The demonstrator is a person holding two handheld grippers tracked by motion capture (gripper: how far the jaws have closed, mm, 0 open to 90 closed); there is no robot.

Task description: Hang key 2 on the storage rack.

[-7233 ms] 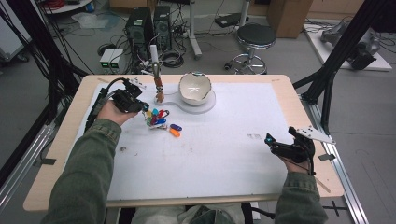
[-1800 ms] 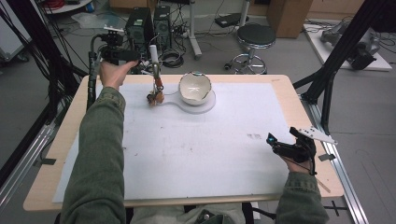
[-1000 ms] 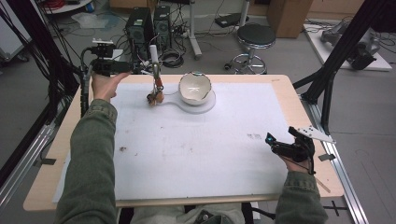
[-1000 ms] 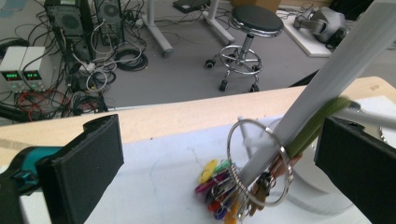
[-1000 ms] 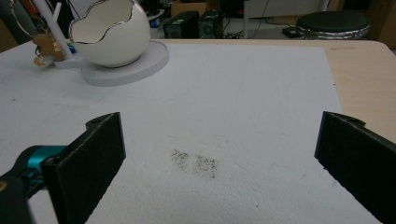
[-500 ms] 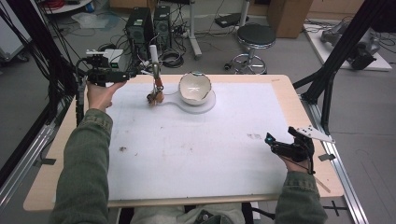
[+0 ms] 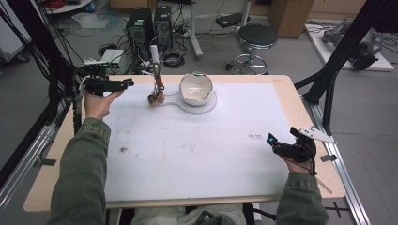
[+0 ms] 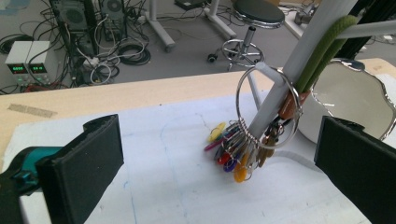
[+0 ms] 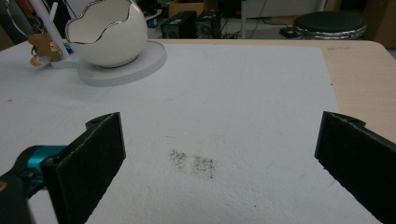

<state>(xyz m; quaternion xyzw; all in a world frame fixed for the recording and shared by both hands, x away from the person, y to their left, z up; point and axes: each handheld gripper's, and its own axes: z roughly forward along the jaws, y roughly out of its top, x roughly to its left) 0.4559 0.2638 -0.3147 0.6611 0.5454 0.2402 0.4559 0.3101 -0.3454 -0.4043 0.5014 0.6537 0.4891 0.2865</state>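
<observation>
Key ring (image 8: 266, 105) on stand peg, left tool (image 7: 123, 84) empty

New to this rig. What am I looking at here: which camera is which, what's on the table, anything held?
No robot: a person holds a hand-held gripper in each hand. The high view looks down on the table from above the person: left hand-held gripper at the far left, right hand-held gripper near the right edge. The other two pictures come from cameras riding on each gripper, looking out between its black jaws. On the white mat stand an egg-shaped white bowl and a white stand with a key ring of coloured tags hanging from its peg. Both grippers are open and hold nothing.
</observation>
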